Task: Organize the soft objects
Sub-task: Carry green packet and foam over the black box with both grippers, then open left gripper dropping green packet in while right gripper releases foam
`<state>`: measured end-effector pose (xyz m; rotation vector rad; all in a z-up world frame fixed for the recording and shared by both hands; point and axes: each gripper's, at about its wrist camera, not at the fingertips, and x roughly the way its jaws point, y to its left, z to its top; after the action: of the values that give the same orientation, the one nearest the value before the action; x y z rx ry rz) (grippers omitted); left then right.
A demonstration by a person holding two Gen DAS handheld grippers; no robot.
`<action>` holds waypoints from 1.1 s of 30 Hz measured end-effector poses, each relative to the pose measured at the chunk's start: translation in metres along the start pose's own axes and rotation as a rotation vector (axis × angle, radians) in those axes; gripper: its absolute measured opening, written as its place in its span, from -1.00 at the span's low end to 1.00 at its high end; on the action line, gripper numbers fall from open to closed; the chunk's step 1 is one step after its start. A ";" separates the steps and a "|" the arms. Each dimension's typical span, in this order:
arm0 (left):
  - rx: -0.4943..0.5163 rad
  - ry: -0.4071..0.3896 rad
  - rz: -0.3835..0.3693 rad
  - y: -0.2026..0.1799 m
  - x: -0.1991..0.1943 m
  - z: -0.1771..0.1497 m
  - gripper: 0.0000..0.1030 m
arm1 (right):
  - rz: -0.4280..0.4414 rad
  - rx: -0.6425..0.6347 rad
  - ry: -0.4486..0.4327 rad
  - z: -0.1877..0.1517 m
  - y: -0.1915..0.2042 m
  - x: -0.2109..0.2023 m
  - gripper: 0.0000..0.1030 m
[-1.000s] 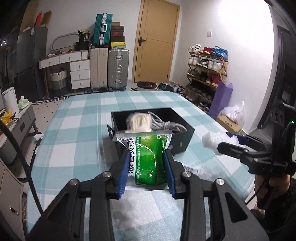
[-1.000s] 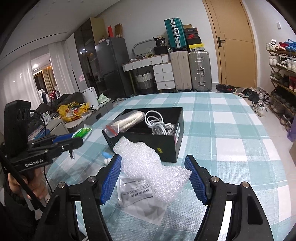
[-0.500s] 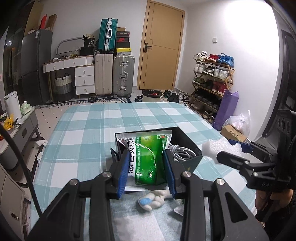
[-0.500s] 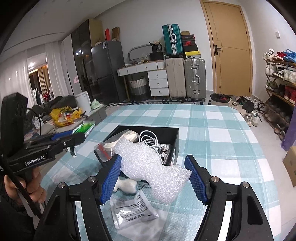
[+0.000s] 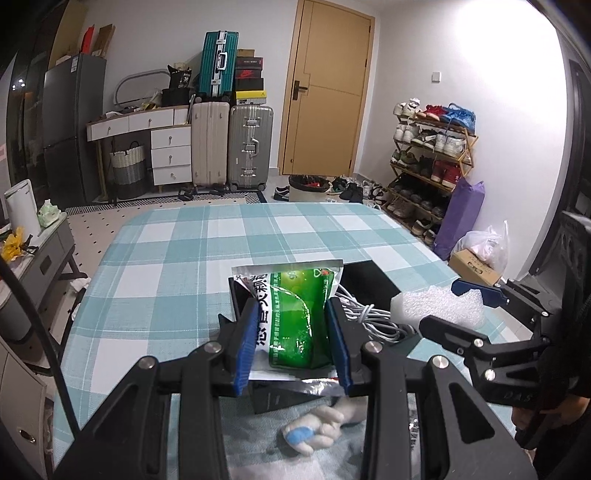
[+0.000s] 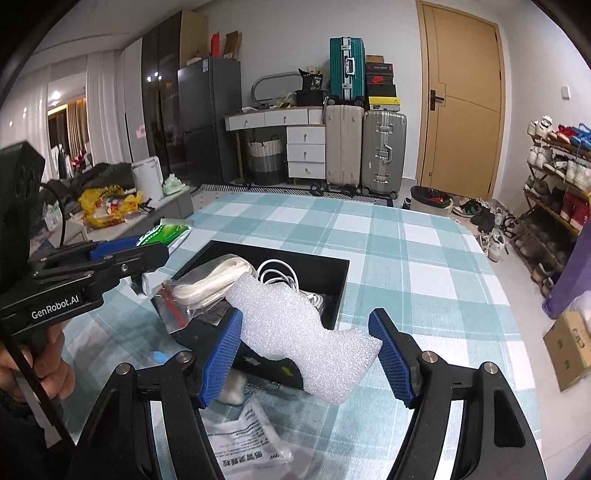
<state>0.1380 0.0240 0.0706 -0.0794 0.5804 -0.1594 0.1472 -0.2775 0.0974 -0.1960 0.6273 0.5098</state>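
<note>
Two soft things are already in the black box (image 6: 332, 295): a bagged cloth (image 6: 207, 284) and white cable (image 6: 280, 275). Left gripper (image 5: 291, 345) squeezes the green packet (image 5: 295, 325) above the box. Right gripper (image 6: 306, 360) pinches white foam (image 6: 295, 332) over its near edge. A plush toy (image 5: 314, 432) and white pouch (image 6: 251, 439) wait on the table.

We see a room with white walls (image 5: 147, 33) and a tan wooden door (image 5: 327, 85) at the back. Next to the door two upright suitcases (image 5: 231, 142), a teal suitcase (image 5: 218, 61) and shoe boxes (image 5: 249, 79) stacked on top. Left of those, a white drawer unit (image 5: 170, 155) with a woven basket (image 5: 127, 171) beside it, then a dark fridge (image 5: 70, 125). Right wall has a loaded shoe rack (image 5: 430, 162), a purple bag (image 5: 460, 218) leaning below it. Floor is pale tile (image 5: 99, 229) with dark dots. Table carries a teal-and-white checked cloth (image 5: 177, 258). Curtains (image 6: 105, 110) far left, lit room behind.
</note>
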 end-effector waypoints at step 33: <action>0.013 0.131 -0.010 -0.005 0.070 -0.005 -0.26 | 0.057 -0.287 0.160 0.021 0.022 0.075 0.41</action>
<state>0.1919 0.0065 0.0291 -0.0597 0.7093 -0.1784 0.1989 -0.2224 0.0679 -0.4949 0.7154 0.6426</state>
